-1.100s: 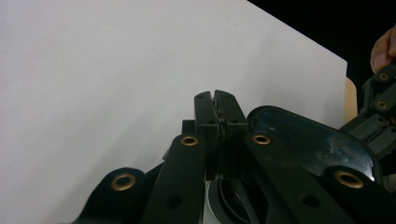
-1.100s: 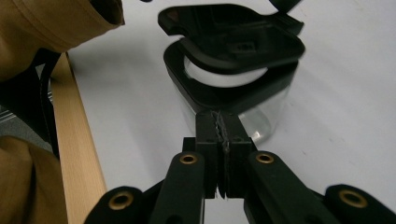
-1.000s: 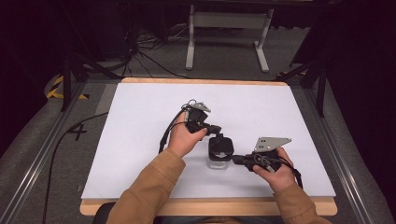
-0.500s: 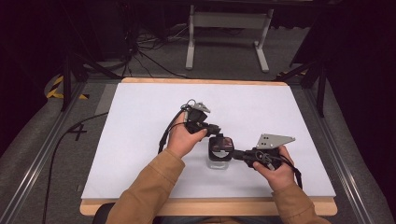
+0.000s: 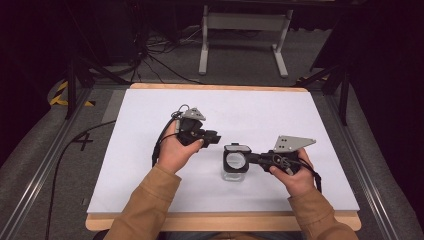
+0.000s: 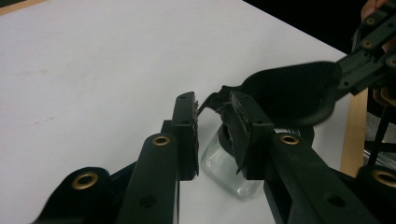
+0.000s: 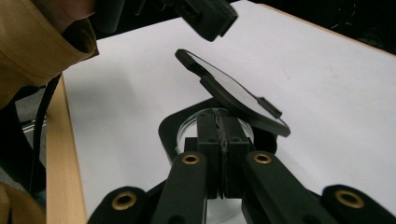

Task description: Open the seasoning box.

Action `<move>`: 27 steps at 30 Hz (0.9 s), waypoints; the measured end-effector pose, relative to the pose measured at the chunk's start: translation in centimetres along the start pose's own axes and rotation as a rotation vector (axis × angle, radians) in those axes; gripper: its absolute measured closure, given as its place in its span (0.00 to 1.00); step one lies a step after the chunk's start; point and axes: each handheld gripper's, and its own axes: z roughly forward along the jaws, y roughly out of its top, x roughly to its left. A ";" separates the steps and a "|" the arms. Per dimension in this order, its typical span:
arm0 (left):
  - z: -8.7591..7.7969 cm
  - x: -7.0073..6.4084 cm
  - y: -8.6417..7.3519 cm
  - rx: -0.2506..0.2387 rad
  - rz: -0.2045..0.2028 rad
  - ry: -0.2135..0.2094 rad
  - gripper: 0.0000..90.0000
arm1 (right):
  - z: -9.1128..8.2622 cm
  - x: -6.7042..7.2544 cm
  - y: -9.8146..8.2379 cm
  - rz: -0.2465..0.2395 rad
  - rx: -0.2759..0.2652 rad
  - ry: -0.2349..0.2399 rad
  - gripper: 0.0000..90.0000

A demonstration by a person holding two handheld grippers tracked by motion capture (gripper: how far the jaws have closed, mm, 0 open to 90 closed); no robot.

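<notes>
Your left gripper [image 5: 212, 138], left of centre in the high view, has backed off the jar [image 5: 235, 165] since a second ago; its jaws stand narrowly apart, holding nothing, tilted toward the hinged lid [image 6: 289, 95]. That suggests the lid has been flipped open and your left hand's part is done. The jar sits at centre frame on the white table [image 5: 300, 115]. Your right gripper [image 5: 253, 159], reaching in level from the right, has its jaws pressed together at the jar's black rim [image 7: 170, 128].
</notes>
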 end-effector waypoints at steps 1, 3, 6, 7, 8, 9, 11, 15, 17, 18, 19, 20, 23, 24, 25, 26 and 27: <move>-0.4 0.1 -0.3 -0.002 -0.011 0.005 0.80 | 0.0 -0.1 0.3 -0.001 -0.002 0.000 1.00; -1.1 0.2 -0.7 -0.001 -0.014 0.022 0.80 | 0.1 -0.3 0.7 -0.008 -0.011 0.006 1.00; -2.2 0.4 -1.4 0.000 -0.038 0.040 0.79 | 0.3 -0.7 1.3 -0.017 -0.020 0.011 1.00; -2.5 0.4 -1.6 -0.001 -0.044 0.042 0.79 | 0.4 -0.9 1.5 -0.020 -0.023 0.013 1.00; -2.8 0.4 -1.8 0.001 -0.046 0.049 0.79 | 0.5 -1.0 1.7 -0.021 -0.025 0.015 1.00; -3.1 0.5 -2.0 -0.001 -0.054 0.055 0.79 | 0.6 -1.0 1.8 -0.023 -0.026 0.016 1.00; -3.7 0.6 -2.4 -0.003 -0.059 0.068 0.79 | 0.7 -1.2 2.2 -0.040 -0.019 0.005 1.00; -4.9 0.7 -3.3 0.000 -0.089 0.094 0.77 | 1.0 -1.6 2.8 -0.049 -0.021 -0.010 1.00; -5.1 0.8 -3.5 -0.002 -0.092 0.097 0.77 | 1.1 -1.8 3.0 -0.049 -0.022 -0.016 1.00; -5.4 0.8 -3.7 -0.001 -0.093 0.105 0.77 | 1.2 -1.9 3.1 -0.048 -0.022 -0.018 1.00; -5.6 0.8 -3.9 0.001 -0.100 0.108 0.77 | 1.3 -2.1 3.2 -0.048 -0.024 -0.021 1.00; -5.8 0.8 -4.0 0.001 -0.105 0.107 0.77 | 1.4 -2.2 3.3 -0.049 -0.027 -0.025 1.00; -6.3 1.0 -4.5 -0.002 -0.120 0.122 0.76 | 1.6 -2.7 3.5 -0.041 -0.039 -0.034 1.00; -6.4 1.0 -4.6 -0.003 -0.123 0.122 0.76 | 1.7 -2.8 3.5 -0.040 -0.041 -0.041 1.00; -6.5 1.1 -4.7 -0.004 -0.121 0.127 0.76 | 1.8 -3.0 3.5 -0.037 -0.046 -0.048 1.00; -6.6 1.1 -4.8 -0.002 -0.123 0.127 0.76 | 1.8 -3.1 3.5 -0.029 -0.046 -0.053 1.00; -6.7 1.0 -4.9 0.003 -0.124 0.140 0.76 | 1.9 -3.2 3.5 -0.029 -0.048 -0.058 1.00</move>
